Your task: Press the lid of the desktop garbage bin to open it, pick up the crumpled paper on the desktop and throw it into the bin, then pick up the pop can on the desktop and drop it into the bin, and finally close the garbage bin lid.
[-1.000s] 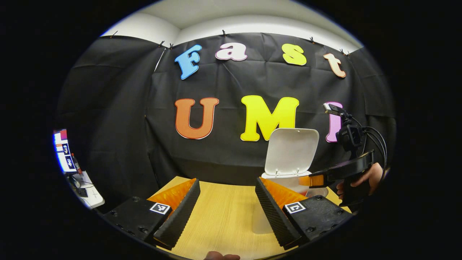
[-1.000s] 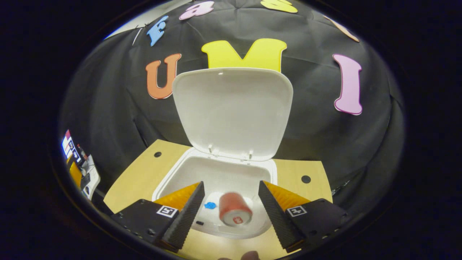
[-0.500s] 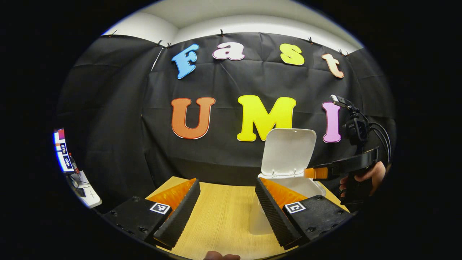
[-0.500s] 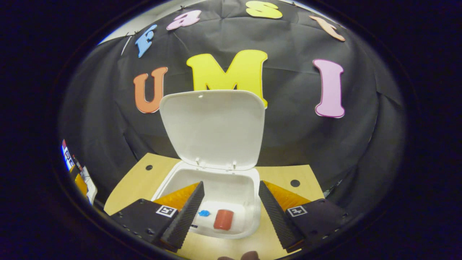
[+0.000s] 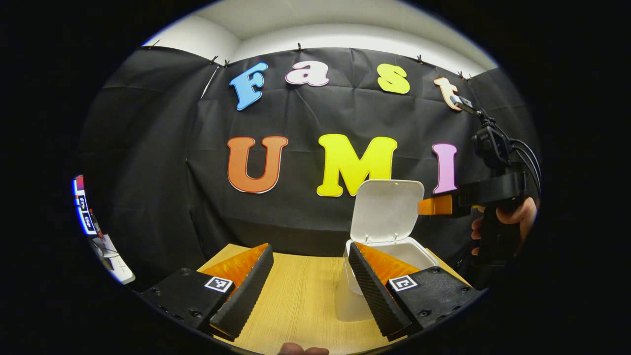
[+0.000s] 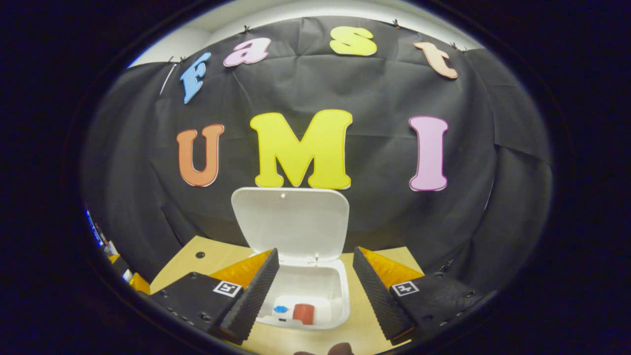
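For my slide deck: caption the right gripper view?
Open right gripper above the open white plastic bin, red can inside.

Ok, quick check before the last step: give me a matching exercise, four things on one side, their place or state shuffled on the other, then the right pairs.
Things:
1. lid
2. pop can
3. right gripper
4. left gripper

States:
A. open, low over the bare table, left of the bin
B. lying inside the bin
C. standing up, open
D. open and holding nothing, raised in front of the bin

Pairs: 1-C, 2-B, 3-D, 4-A
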Demonstrator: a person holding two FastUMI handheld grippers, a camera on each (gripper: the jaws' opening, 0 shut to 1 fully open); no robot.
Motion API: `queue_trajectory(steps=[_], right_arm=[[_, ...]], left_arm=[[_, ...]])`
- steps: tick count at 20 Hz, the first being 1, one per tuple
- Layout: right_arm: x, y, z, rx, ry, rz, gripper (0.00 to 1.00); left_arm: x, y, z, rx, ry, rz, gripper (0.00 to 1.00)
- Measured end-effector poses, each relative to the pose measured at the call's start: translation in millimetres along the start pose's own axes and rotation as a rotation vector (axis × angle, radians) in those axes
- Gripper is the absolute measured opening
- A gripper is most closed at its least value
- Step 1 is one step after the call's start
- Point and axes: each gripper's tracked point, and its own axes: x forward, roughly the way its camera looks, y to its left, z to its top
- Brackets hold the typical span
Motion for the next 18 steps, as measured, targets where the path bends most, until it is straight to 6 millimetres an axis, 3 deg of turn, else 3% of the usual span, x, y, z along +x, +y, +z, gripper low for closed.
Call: queue_trajectory(steps=[5, 7, 11, 18], right_arm=[[9.4, 16.7, 55.8, -0.017, -0.104, 0.013, 0.94], [17.9, 24.9, 69.4, -0.021, -0.122, 0.023, 0.94], [37.8, 34.9, 84.3, -0.032, -0.145, 0.032, 0.94], [77.2, 44.3, 85.7, -0.042, -0.124, 0.049, 0.94]], left_arm=[[-0.5, 6.8, 9.3, 0.003, -0.015, 0.004, 0.99], [0.7, 13.3, 13.0, 0.0, -0.018, 0.021, 0.99], [6.6, 25.4, 20.1, 0.0, -0.03, 0.052, 0.99], [13.4, 30.5, 23.2, 0.0, -0.035, 0.088, 0.99]])
